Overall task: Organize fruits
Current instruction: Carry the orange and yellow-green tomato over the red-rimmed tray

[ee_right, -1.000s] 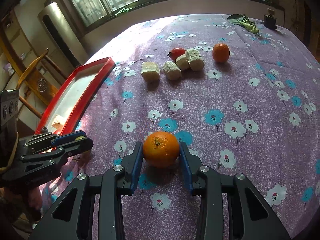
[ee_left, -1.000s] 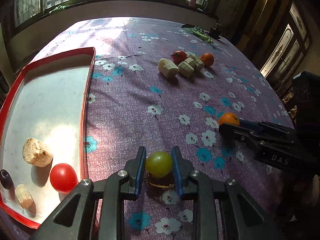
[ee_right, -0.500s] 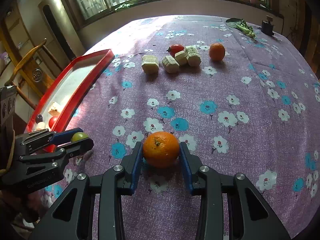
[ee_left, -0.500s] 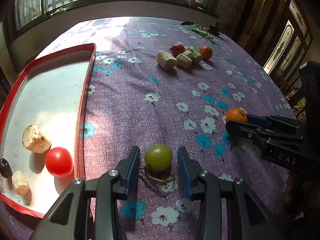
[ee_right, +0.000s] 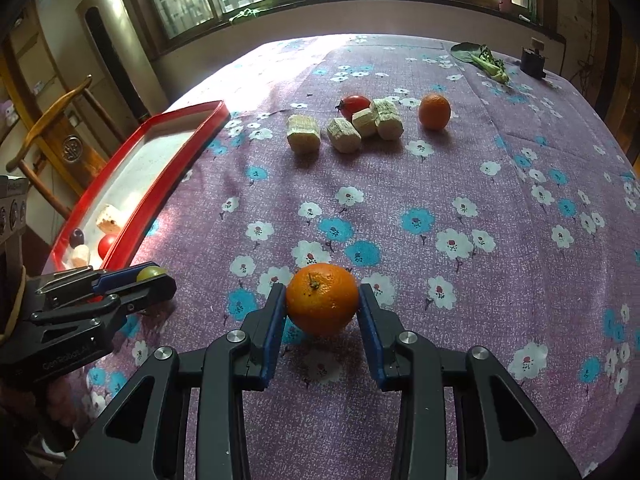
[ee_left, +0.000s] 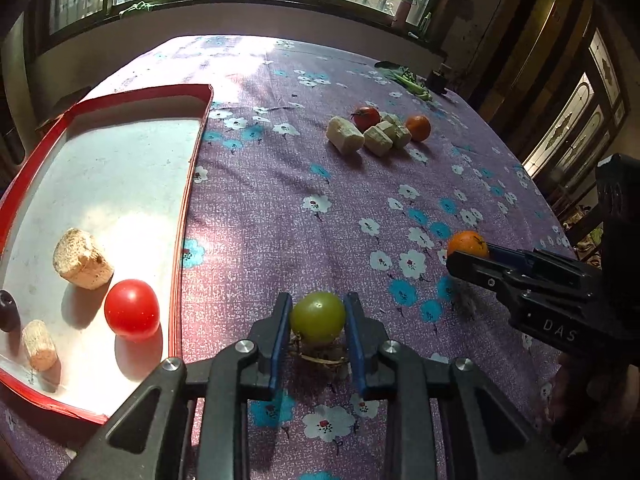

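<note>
Two grasps made — left hand-held gripper point(ee_left: 318, 320) clamped on the green fruit point(ee_left: 317, 316), its jaws having just closed; right hand-held gripper point(ee_right: 322, 304) clamped on the orange point(ee_right: 322, 298) — next, carry both left into the red tray point(ee_left: 176, 280).

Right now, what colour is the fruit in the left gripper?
Yellow-green fruit; left wrist view shows it best.

The left gripper point(ee_left: 317, 326) has just been closing, its pads now pinching a green fruit point(ee_left: 317, 317). The right gripper point(ee_right: 322, 320) clamps an orange point(ee_right: 322, 299).
</note>
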The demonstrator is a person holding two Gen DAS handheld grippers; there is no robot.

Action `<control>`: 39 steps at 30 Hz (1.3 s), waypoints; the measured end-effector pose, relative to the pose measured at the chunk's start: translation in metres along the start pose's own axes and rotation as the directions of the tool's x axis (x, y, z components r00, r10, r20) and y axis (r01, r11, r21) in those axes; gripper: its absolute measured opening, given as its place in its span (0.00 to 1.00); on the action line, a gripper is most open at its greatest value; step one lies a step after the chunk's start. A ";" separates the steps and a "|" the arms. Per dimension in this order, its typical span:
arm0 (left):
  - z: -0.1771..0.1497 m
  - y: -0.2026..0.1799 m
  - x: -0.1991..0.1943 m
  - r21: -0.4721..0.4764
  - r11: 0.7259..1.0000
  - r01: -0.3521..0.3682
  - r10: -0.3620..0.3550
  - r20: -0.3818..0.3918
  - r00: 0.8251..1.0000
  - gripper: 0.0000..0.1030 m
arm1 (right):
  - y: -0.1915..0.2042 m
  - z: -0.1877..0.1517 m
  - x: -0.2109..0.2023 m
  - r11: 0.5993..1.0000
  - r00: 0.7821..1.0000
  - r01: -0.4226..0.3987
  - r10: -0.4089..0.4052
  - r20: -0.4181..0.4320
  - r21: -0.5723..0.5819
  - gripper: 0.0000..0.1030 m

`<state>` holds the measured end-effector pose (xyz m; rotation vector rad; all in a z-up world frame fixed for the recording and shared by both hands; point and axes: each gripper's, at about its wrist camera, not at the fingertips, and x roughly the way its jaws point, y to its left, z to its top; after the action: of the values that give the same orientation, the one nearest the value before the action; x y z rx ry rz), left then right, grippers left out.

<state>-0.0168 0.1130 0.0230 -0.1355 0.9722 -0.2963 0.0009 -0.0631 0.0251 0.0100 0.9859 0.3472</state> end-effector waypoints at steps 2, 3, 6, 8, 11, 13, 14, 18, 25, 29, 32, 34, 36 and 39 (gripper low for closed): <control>0.002 0.002 -0.007 -0.011 1.000 0.006 -0.006 0.015 1.000 0.28 | 0.006 0.004 -0.002 1.000 1.000 -0.008 0.008 0.004 -0.008 0.34; 0.003 0.003 -0.009 -0.015 1.000 0.006 -0.006 0.021 1.000 0.28 | 0.010 0.007 -0.002 1.000 1.000 -0.013 0.013 0.006 -0.015 0.34; 0.007 0.013 -0.021 -0.045 0.999 0.016 -0.014 0.045 0.999 0.28 | 0.024 0.016 -0.003 0.999 1.000 -0.025 0.026 0.016 -0.043 0.34; 0.010 0.021 -0.028 -0.064 0.998 0.019 -0.015 0.063 0.998 0.28 | 0.036 0.024 -0.005 0.997 0.999 -0.037 0.038 0.024 -0.066 0.34; 0.013 0.035 -0.039 -0.098 0.995 0.022 -0.014 0.088 0.996 0.28 | 0.055 0.034 -0.005 0.993 0.997 -0.061 0.065 0.035 -0.099 0.34; 0.015 0.045 -0.045 -0.117 0.993 0.019 -0.007 0.102 0.995 0.28 | 0.067 0.040 -0.004 0.990 0.996 -0.081 0.085 0.037 -0.119 0.34; 0.016 0.050 -0.048 -0.122 0.992 0.015 -0.002 0.110 0.994 0.28 | 0.073 0.043 -0.002 0.988 0.995 -0.088 0.094 0.037 -0.129 0.34; 0.020 0.071 -0.060 -0.146 0.989 -0.014 0.036 0.146 0.989 0.28 | 0.099 0.057 0.007 0.980 0.992 -0.120 0.126 0.027 -0.162 0.34; 0.029 0.123 -0.068 -0.225 0.971 -0.086 0.123 0.158 0.980 0.28 | 0.141 0.086 0.032 0.963 0.985 -0.169 0.174 0.006 -0.212 0.34; 0.035 0.154 -0.063 -0.261 0.953 -0.152 0.194 0.142 0.971 0.28 | 0.162 0.097 0.052 0.952 0.982 -0.183 0.187 -0.007 -0.244 0.34; 0.037 0.173 -0.058 -0.291 0.938 -0.186 0.230 0.124 0.965 0.28 | 0.174 0.101 0.070 0.946 0.980 -0.198 0.197 -0.030 -0.255 0.34; 0.038 0.182 -0.053 -0.305 0.931 -0.201 0.245 0.113 0.963 0.28 | 0.181 0.100 0.081 0.943 0.978 -0.210 0.204 -0.053 -0.258 0.34; 0.038 0.190 -0.047 -0.314 0.926 -0.210 0.253 0.100 0.962 0.28 | 0.187 0.099 0.091 0.940 0.976 -0.217 0.205 -0.071 -0.265 0.34; 0.037 0.197 -0.039 -0.323 0.920 -0.219 0.257 0.076 0.964 0.28 | 0.190 0.099 0.103 0.939 0.975 -0.221 0.203 -0.094 -0.263 0.34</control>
<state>0.0301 0.3114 0.0267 -0.3178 0.9026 0.0929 0.0796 0.1607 0.0270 -0.1466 0.9976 0.6843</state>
